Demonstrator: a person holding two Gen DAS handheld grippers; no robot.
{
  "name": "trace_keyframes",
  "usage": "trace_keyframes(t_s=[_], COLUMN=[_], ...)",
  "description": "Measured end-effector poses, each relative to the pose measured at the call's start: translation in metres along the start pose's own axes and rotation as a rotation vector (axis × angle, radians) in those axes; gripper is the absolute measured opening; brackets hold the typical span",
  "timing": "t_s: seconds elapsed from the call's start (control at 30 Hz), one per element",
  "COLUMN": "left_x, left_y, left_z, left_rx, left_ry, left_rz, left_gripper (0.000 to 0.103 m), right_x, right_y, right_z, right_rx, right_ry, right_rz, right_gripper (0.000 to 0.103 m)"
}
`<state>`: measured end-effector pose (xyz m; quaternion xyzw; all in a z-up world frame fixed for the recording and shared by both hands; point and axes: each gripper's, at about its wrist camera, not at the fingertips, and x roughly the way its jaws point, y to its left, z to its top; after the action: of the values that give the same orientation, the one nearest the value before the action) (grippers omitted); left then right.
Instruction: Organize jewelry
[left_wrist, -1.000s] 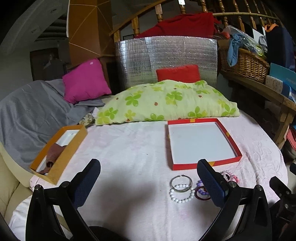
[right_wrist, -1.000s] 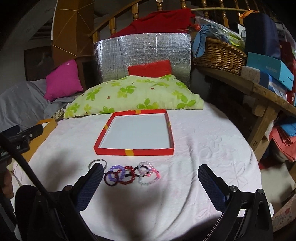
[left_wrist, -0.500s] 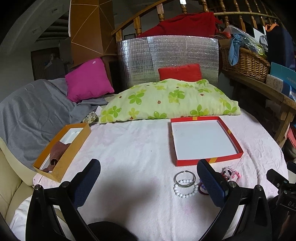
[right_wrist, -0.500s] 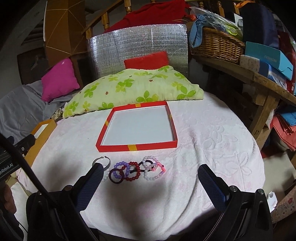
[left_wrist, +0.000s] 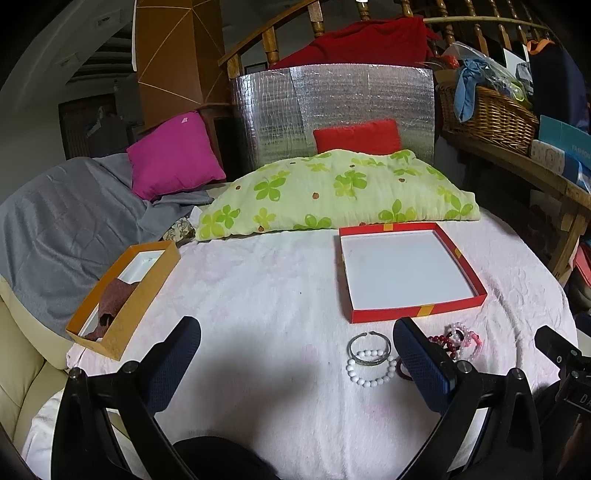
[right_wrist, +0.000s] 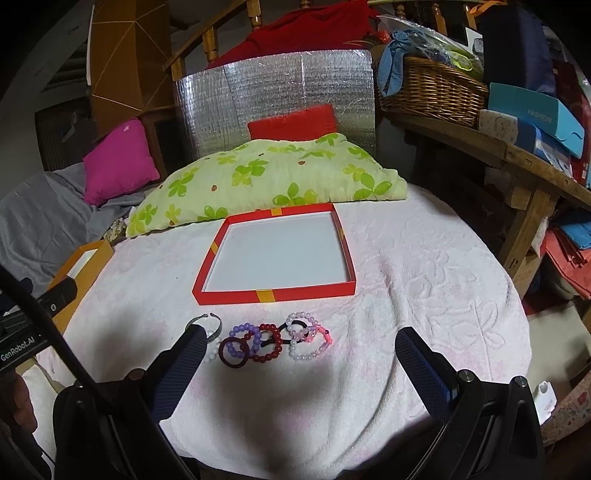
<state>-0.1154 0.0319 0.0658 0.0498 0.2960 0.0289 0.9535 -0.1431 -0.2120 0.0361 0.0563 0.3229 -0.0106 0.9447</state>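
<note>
Bracelets (right_wrist: 273, 341) lie in a row on the white cloth of my table (right_wrist: 424, 295), just in front of the red tray (right_wrist: 275, 293), whose white floor is bare. At the left end of the row a silver bangle (left_wrist: 368, 345) overlaps a white bead bracelet (left_wrist: 369, 371). My left claw (left_wrist: 297, 363) hangs spread wide and empty above the cloth, its right finger beside the bangle. My right claw (right_wrist: 299, 373) is likewise released, hovering near the row. An orange box (left_wrist: 123, 299) sits at the table's left edge.
</note>
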Motion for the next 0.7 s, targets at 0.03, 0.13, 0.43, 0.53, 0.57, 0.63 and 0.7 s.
trace_keyframes(t_s=[0.03, 0.13, 0.43, 0.53, 0.57, 0.63, 0.7], left_x=[0.0002, 0.0009, 0.0018, 0.0024, 0.0025, 0.0028, 0.0032], left_y=[-0.0004, -0.0018, -0.0028, -0.0026, -0.0027, -0.0018, -0.0013], left_z=[-0.0006, -0.0021, -0.0033, -0.0031, -0.0032, -0.0032, -0.003], left_rx=[0.002, 0.007, 0.016, 0.017, 0.016, 0.014, 0.014], left_ry=[0.002, 0.006, 0.013, 0.016, 0.016, 0.017, 0.019], left_rz=[0.001, 0.002, 0.002, 0.001, 0.001, 0.001, 0.002], left_gripper=[0.103, 0.103, 0.103, 0.103, 0.103, 0.103, 0.103], right_x=[0.0, 0.001, 0.0026, 0.0031, 0.0031, 0.0039, 0.0046], right_y=[-0.0001, -0.0009, -0.0012, 0.0006, 0.0011, 0.0019, 0.0029], right_z=[-0.0001, 0.0002, 0.0003, 0.0002, 0.0003, 0.0002, 0.0001], right_rx=[0.001, 0.006, 0.01, 0.004, 0.003, 0.002, 0.0], right_ry=[-0.002, -0.004, -0.002, -0.001, -0.002, -0.001, 0.001], right_rz=[0.001, 0.006, 0.011, 0.011, 0.012, 0.012, 0.013], right_gripper=[0.103, 0.103, 0.103, 0.103, 0.103, 0.103, 0.103])
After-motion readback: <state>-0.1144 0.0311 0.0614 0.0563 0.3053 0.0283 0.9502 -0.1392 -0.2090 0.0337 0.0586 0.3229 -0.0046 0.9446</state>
